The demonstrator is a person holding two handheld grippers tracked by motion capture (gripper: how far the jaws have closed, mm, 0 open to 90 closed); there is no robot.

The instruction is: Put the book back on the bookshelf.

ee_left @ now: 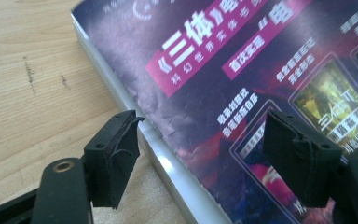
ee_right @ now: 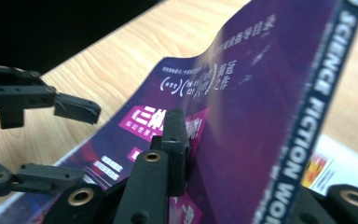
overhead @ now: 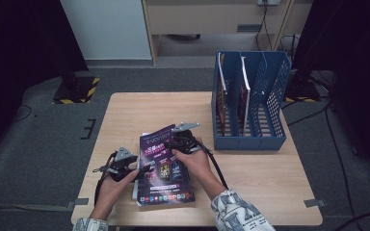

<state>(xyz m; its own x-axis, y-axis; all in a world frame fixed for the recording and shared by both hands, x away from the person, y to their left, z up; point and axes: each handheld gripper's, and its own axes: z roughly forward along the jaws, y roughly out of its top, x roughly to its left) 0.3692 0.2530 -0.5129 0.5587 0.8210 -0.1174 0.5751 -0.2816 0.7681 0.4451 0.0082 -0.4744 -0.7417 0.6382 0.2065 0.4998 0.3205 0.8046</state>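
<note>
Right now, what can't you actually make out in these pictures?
- Right claw: the purple magazine covers its far jaw in the right gripper view, so its grip is uncertain.
- The stack under the magazine: hidden by it in the high view; how many lie there is unclear.
- Books in the blue file rack: too small in the high view to read.
- Magazine's lower edge: cut off in the left gripper view, near the left claw.

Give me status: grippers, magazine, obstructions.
Right gripper shut on magazine, spine side lifted. Left gripper open at its edge. Rack beyond, nothing in between.

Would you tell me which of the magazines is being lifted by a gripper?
The purple magazine on top of the table's pile, pinched by the right gripper; the others stand in the blue rack.
</note>
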